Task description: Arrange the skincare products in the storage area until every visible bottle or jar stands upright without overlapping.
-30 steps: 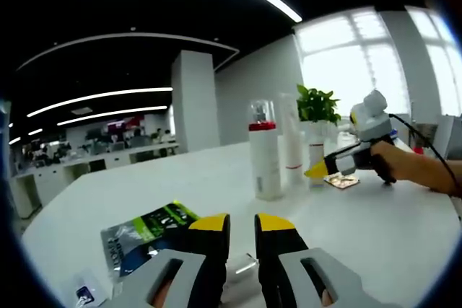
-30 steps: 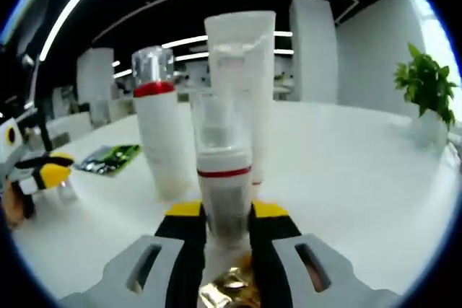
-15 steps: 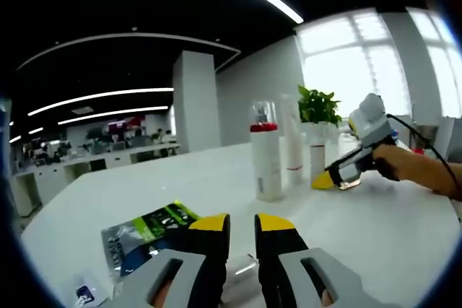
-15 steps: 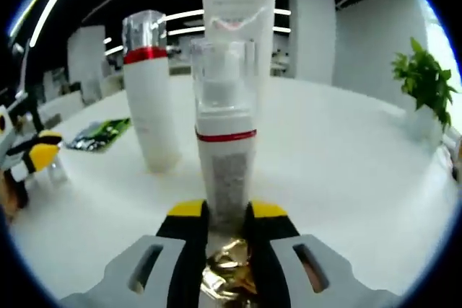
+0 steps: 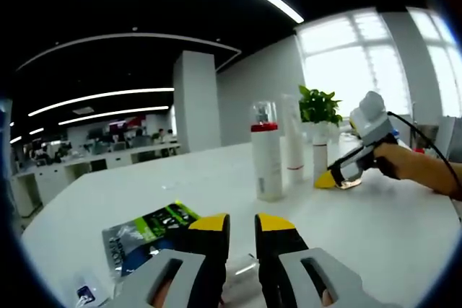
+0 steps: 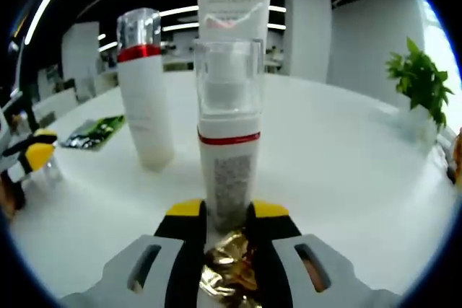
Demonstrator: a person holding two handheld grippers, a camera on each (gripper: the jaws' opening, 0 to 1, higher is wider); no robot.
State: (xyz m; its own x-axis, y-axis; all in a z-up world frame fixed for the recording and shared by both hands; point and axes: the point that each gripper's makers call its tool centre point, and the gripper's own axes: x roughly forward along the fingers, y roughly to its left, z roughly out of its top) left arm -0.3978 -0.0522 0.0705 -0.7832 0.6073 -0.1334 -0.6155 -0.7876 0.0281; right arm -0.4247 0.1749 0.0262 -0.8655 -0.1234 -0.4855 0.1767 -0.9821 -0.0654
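You are seeing no readable text: print on the pump bottle and green sachet is blurring out.

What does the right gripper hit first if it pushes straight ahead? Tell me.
The small pump bottle with the red band: it stands upright right at the right gripper, between the fingertips. The tall tube seems to stand behind it.

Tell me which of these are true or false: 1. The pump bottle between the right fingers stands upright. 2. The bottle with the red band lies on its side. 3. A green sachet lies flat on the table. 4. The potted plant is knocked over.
1. The pump bottle stands upright: true.
2. The red-banded bottle lies down: false, it stands upright.
3. The green sachet lies flat on the table: true.
4. The potted plant is toppled: false, it stands.
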